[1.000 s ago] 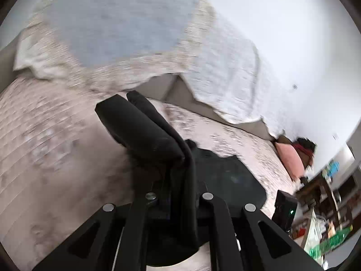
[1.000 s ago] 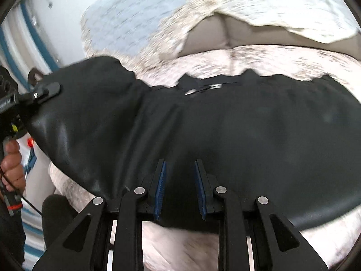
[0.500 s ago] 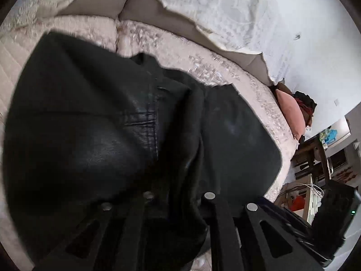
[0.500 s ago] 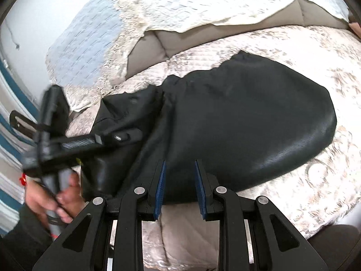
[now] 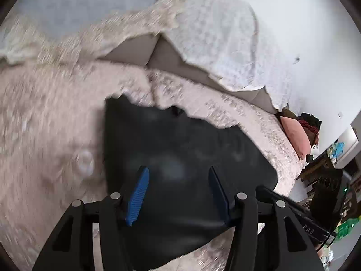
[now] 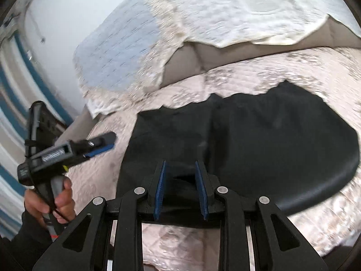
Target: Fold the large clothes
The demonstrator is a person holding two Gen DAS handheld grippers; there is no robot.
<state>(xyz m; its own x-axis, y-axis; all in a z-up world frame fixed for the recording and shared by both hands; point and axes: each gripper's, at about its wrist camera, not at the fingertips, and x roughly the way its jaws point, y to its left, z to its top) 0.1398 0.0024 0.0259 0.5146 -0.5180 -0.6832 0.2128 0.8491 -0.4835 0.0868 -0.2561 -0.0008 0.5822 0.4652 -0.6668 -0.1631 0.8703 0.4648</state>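
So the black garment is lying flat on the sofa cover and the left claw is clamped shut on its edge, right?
Not quite. The black garment does lie flat on the sofa cover, but the left claw is not clamped on it: the left wrist view shows its jaws spread and opening, with no fabric pinched between them.

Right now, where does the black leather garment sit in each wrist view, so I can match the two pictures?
Left wrist view: the black leather garment fills the lower centre, lying on the quilted sofa cover.
Right wrist view: the same garment spreads across centre and right.
Shared landmark: the grey gap in the lace throw on the sofa back.
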